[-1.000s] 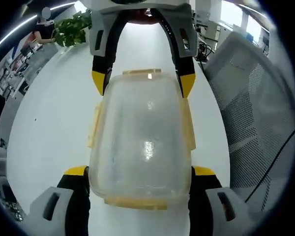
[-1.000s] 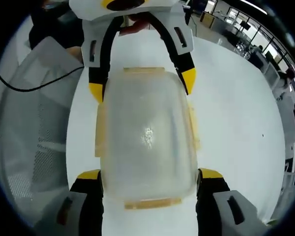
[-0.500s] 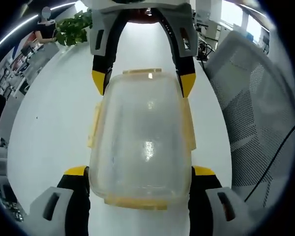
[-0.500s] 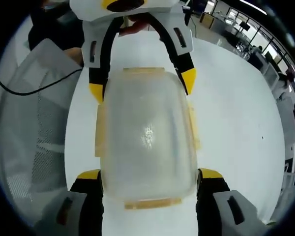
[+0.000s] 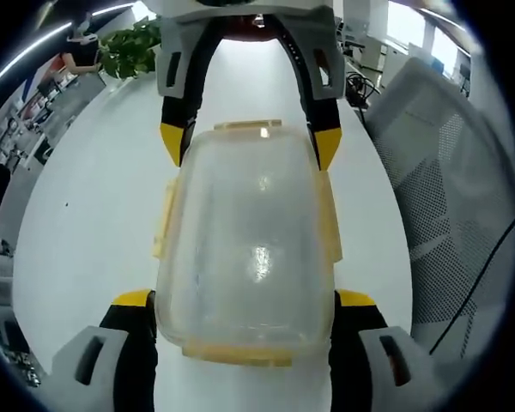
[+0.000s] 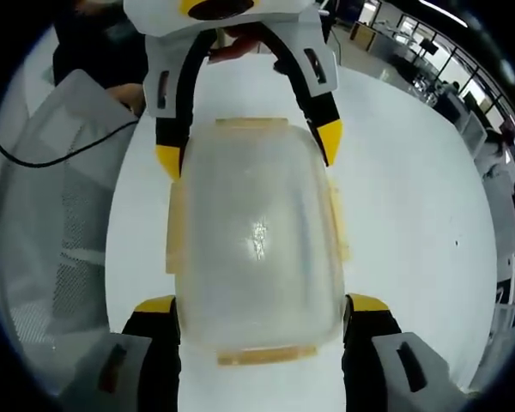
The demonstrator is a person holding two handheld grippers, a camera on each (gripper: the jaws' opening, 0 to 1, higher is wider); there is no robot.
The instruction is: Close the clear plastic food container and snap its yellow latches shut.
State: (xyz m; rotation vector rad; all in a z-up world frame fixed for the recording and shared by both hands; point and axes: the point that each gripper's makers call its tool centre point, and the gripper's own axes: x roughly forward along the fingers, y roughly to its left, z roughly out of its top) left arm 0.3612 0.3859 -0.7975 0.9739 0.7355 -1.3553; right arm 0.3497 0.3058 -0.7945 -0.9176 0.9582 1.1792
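The clear plastic food container (image 5: 249,232) (image 6: 256,232) sits on the white table (image 5: 86,223), and I cannot tell how its lid stands. Pale yellow latches run along its long sides (image 5: 163,219) (image 6: 336,225) and both ends (image 5: 247,126) (image 6: 262,354). In the left gripper view my left gripper (image 5: 245,299) holds the near end, yellow-tipped jaws pressed against both sides. My right gripper (image 5: 250,142) clamps the far end the same way. The right gripper view mirrors this: right gripper (image 6: 262,305) near, left gripper (image 6: 249,146) far.
A grey mesh chair (image 5: 446,197) (image 6: 51,215) stands close beside the table, with a black cable (image 6: 60,153) lying across it. A potted plant (image 5: 129,47) stands at the table's far edge. A person's hand (image 6: 240,43) shows behind the far gripper. Office desks lie beyond.
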